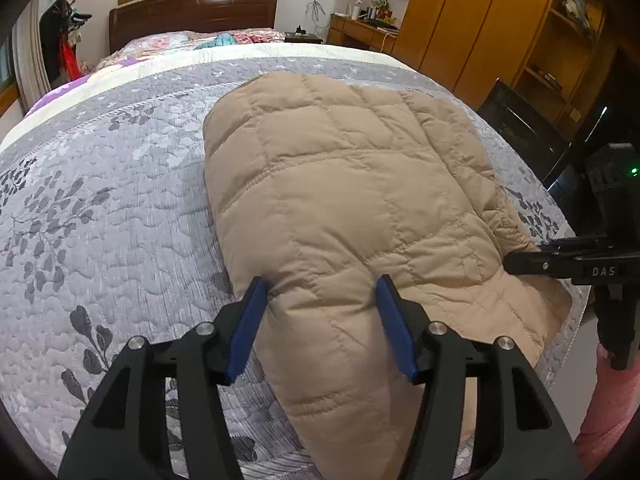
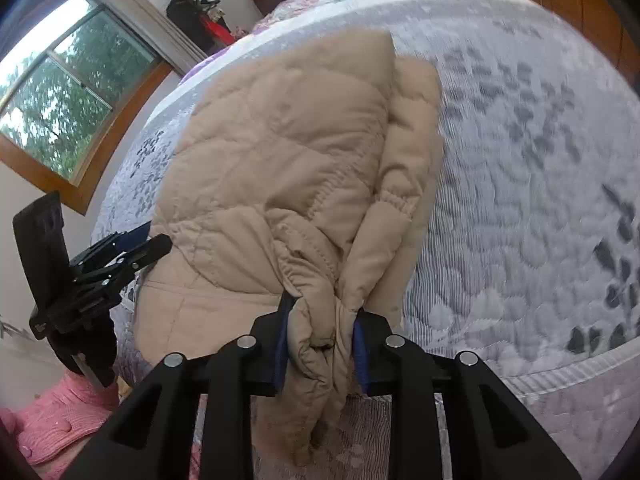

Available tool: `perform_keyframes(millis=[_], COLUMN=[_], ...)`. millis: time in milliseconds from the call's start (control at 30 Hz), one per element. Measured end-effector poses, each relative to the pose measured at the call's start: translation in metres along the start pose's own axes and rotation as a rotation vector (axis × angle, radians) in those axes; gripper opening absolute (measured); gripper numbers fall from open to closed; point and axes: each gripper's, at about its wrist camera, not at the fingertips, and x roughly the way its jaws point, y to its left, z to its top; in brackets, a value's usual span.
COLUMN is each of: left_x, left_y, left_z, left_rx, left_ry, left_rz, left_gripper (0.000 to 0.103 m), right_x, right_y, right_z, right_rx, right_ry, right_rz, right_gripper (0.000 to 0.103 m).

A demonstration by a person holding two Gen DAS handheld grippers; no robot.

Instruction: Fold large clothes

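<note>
Tan quilted jacket (image 1: 344,208) lying folded on the grey floral bedspread (image 1: 112,216), left gripper (image 1: 320,320) half-wide astride its near edge, pad contact unclear, right gripper (image 2: 320,344) narrow, pinching bunched jacket fabric

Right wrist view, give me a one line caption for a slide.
Right gripper pinches a bunched edge of the tan quilted jacket over the grey floral bedspread.
</note>
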Motion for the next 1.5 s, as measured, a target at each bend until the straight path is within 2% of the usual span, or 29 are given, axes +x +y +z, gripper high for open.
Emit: perform_keyframes(millis=[300, 600, 633, 667, 767, 867, 967, 1067, 1200, 1367, 1500], left_x=[0.011, 0.009, 0.008, 0.008, 0.004, -0.002, -0.010, -0.020, -0.023, -0.014, -0.002], left_y=[0.003, 0.002, 0.003, 0.003, 0.002, 0.002, 0.002, 0.003, 0.008, 0.012, 0.016], left_z=[-0.007, -0.008, -0.007, -0.007, -0.007, -0.005, -0.001, 0.007, 0.026, 0.046, 0.052], left_rx=[-0.010, -0.027, -0.028, -0.030, -0.027, -0.021, -0.017, -0.027, -0.076, -0.118, -0.137], left_ry=[-0.009, -0.018, -0.018, -0.019, -0.028, -0.037, -0.048, -0.072, -0.068, -0.043, -0.020], left_rz=[-0.004, -0.006, -0.007, -0.008, -0.007, -0.007, -0.006, -0.020, -0.080, -0.097, -0.124], left_gripper=[0.061, 0.061, 0.061, 0.061, 0.061, 0.061, 0.060, 0.060, 0.058, 0.058, 0.050], right_x=[0.020, 0.015, 0.014, 0.012, -0.002, -0.023, -0.046, -0.054, -0.040, -0.016, 0.003], right_y=[-0.016, -0.007, -0.004, -0.001, 0.006, 0.014, 0.021, 0.021, 0.013, -0.001, -0.012], right_z=[-0.011, -0.008, -0.007, -0.006, -0.002, 0.003, 0.014, 0.032, 0.066, 0.099, 0.120], right_rx=[0.037, 0.031, 0.031, 0.027, 0.018, 0.000, -0.024, -0.034, -0.013, 0.016, 0.050], right_ry=[-0.019, -0.018, -0.018, -0.020, -0.035, -0.077, -0.144, -0.169, -0.143, -0.098, -0.059], right_rz=[0.051, 0.001, -0.003, -0.018, -0.059, -0.099, -0.170, -0.176, -0.129, -0.122, -0.092], right_gripper=[0.029, 0.031, 0.034, 0.043, 0.049, 0.051, 0.053, 0.057, 0.059, 0.060, 0.059])
